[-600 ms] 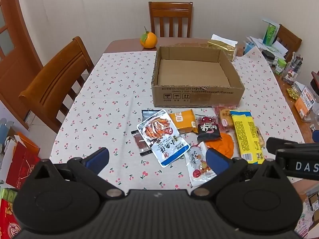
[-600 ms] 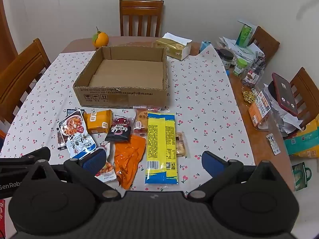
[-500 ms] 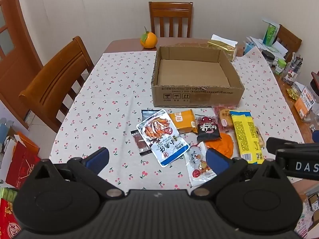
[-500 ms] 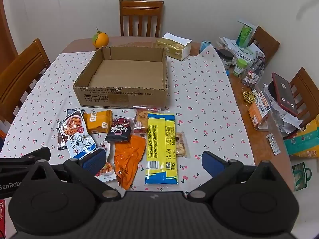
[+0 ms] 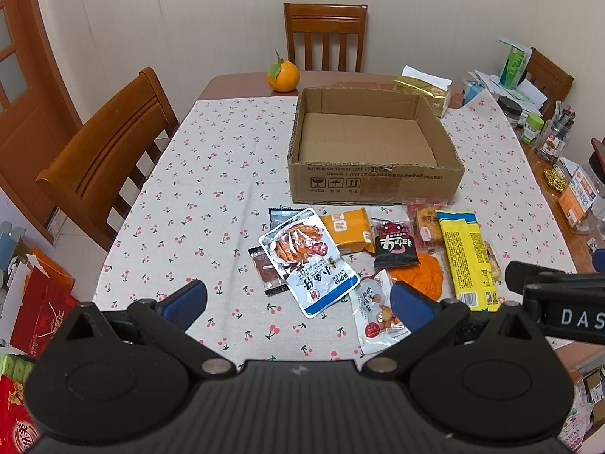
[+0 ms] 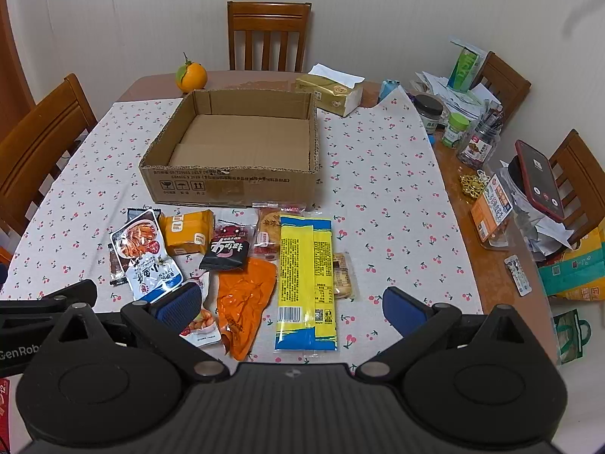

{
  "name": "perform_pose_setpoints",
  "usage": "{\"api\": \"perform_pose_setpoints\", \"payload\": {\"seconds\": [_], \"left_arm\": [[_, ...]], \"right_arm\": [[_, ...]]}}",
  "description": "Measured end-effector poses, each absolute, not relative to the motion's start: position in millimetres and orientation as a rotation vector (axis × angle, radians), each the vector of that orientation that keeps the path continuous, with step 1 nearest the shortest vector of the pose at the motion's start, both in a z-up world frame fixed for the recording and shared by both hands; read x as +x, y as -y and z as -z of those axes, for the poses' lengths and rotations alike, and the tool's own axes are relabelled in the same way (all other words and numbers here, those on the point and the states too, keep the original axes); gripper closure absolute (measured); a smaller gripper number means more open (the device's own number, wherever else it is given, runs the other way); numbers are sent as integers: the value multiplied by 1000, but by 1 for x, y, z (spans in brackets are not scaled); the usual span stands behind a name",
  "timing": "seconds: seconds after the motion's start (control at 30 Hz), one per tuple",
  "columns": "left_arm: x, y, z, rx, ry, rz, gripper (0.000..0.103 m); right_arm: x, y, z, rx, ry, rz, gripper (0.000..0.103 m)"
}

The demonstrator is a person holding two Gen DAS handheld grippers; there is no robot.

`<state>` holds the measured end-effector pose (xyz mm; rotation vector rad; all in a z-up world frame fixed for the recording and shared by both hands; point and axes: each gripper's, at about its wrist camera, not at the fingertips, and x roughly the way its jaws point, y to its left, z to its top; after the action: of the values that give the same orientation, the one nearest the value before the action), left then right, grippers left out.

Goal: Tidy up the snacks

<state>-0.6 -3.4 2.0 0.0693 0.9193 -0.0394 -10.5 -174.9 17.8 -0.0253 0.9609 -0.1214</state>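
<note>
An empty cardboard box (image 5: pixel 374 185) (image 6: pixel 227 185) stands mid-table. In front of it lie several snack packs: a white-and-blue pouch (image 5: pixel 308 261) (image 6: pixel 145 253), an orange pack (image 5: pixel 349 229) (image 6: pixel 187 230), a black-and-red pack (image 5: pixel 395 246) (image 6: pixel 227 249), a flat orange pouch (image 5: pixel 418 274) (image 6: pixel 245 299), a long yellow pack (image 5: pixel 467 257) (image 6: pixel 306 280) and a small clear nut pack (image 5: pixel 378 312) (image 6: pixel 200 325). My left gripper (image 5: pixel 298 304) is open and empty, above the near table edge. My right gripper (image 6: pixel 291 304) is open and empty, over the yellow pack's near end.
An orange fruit (image 5: pixel 283 75) and a gold tissue box (image 6: pixel 331 92) sit behind the box. Jars, papers and a phone (image 6: pixel 539 179) crowd the right table edge. Wooden chairs (image 5: pixel 109 151) stand at the left, far and right sides. Bags lie on the floor.
</note>
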Motion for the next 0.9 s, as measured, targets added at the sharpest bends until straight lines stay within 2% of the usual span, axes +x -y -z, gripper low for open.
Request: {"api": "perform_pose_setpoints", "payload": {"seconds": [0.9], "left_arm": [[4, -2, -3, 63, -922, 41, 1]], "right_arm": [[-8, 173, -18, -33, -958, 123, 0]]}}
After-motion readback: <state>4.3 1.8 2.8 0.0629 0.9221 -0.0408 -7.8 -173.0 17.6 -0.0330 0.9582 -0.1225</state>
